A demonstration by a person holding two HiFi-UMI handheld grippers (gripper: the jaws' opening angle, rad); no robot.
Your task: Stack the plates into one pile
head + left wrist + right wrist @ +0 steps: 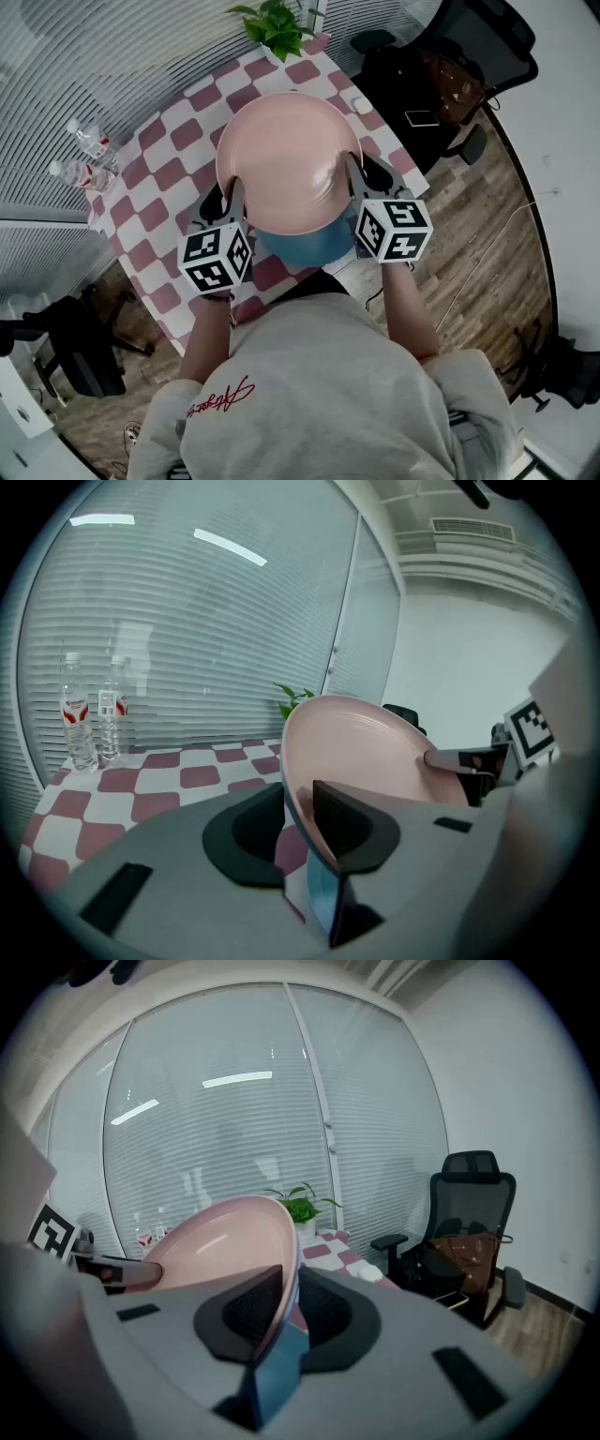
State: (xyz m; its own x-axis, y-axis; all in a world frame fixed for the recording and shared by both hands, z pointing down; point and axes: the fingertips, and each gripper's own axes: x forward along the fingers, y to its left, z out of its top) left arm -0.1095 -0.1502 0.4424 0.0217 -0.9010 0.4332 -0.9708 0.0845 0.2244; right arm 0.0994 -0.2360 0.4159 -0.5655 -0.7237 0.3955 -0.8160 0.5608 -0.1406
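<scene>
Over the checkered table (169, 169) a pink plate (286, 159) is held up from both sides. My left gripper (225, 197) is shut on its left rim and my right gripper (366, 178) on its right rim. In the left gripper view the pink plate (366, 752) tilts up from the left gripper (298, 817). In the right gripper view the pink plate's (216, 1241) rim sits in the right gripper (289, 1297). A blue plate (314, 246) lies right under it, with the blue plate's rim (323, 892) (277, 1368) showing low in each jaw gap. Whether it is gripped too is unclear.
Two water bottles (92, 142) stand at the table's left edge and a potted plant (277, 26) at its far corner. A black office chair (478, 37) with a brown bag (450, 84) stands to the right. Another dark chair (75, 347) stands on the floor at lower left.
</scene>
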